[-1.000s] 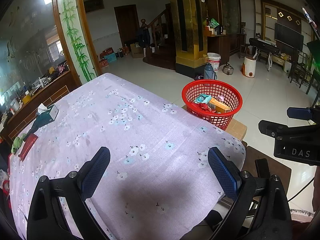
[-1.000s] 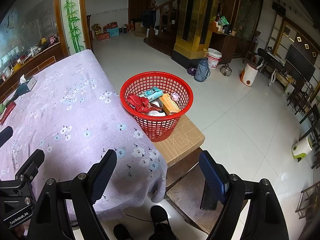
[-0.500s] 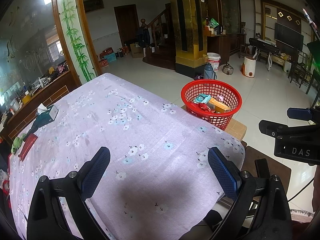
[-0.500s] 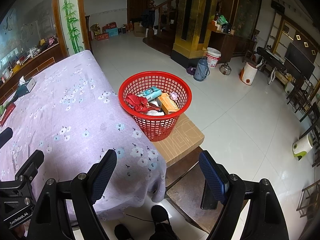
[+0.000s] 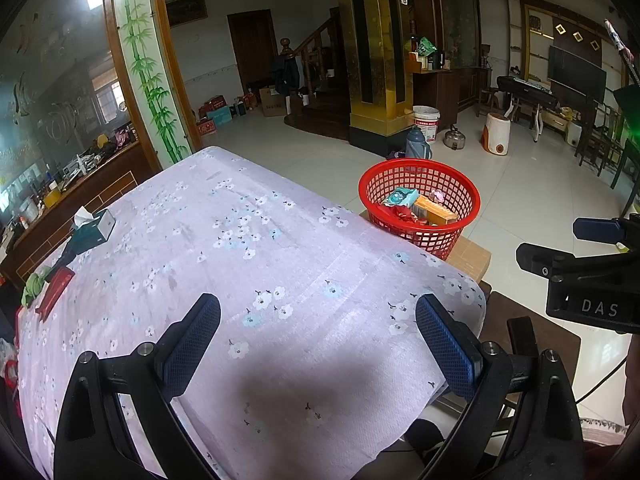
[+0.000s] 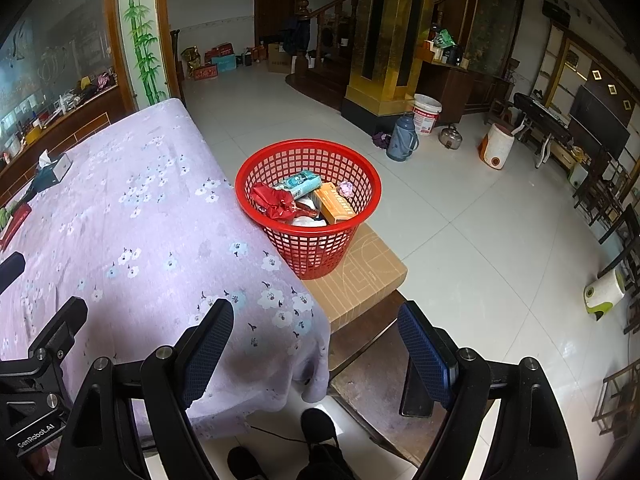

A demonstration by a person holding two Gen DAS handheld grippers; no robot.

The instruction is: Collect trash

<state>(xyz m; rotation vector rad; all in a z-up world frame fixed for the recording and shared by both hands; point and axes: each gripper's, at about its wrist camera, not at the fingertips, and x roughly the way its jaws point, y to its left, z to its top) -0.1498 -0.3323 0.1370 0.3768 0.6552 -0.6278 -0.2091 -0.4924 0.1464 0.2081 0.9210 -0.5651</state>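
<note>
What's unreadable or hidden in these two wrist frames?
- Lower layers of the red basket: right wrist view, covered by the red wrapper and orange box on top.
- Items at the table's far left edge: left wrist view, cut off by the fisheye rim, too small to identify.
- Print on the teal packet: too small.
- What supports the cardboard box under the basket: hidden by the tablecloth.

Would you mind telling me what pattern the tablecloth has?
The tablecloth is lilac with small white and blue flowers, clearest in the left wrist view.
</note>
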